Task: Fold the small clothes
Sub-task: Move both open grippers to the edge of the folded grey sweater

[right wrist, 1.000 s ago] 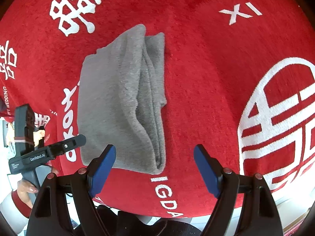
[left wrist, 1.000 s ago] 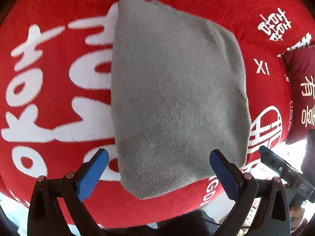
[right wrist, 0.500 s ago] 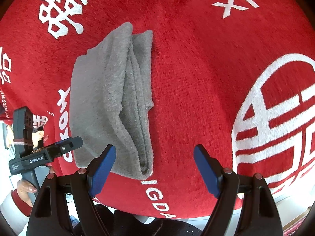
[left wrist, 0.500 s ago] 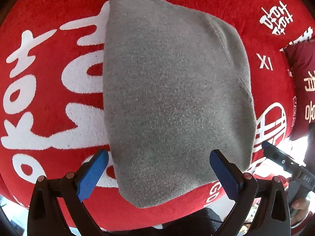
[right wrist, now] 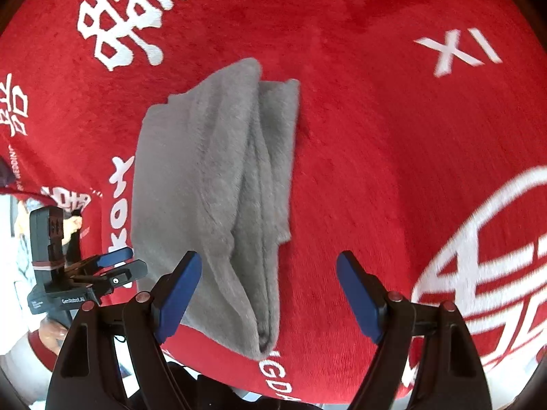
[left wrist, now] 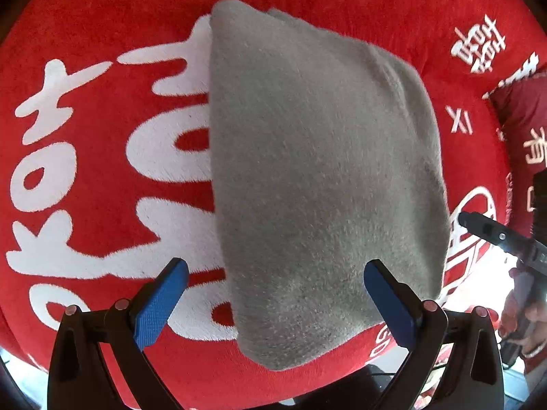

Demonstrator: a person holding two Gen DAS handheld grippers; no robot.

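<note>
So the whole surface is this big red plush blanket with white lettering, and the grey garment lies on it already folded into a thick pad, near the front edge. Looks like fleece or soft knit: light, floppy, zero stiffness, so I reckon it sags if you lift it by one corner. Not slippery or fragile either, and the plush under it probably clings a bit. Best bet is pinching through all the stacked layers at an edge, one gripper per end.

The left wrist view only gives you the smooth top face, like one flat slab. The right wrist view is the useful one: it shows the layered edges running down the garment's right side, and the other tool off to the left.

Left gripper hangs over the near end of the garment, jaws wide, pinching nothing. Right gripper likewise spread wide and empty, over the garment's near right corner.
</note>
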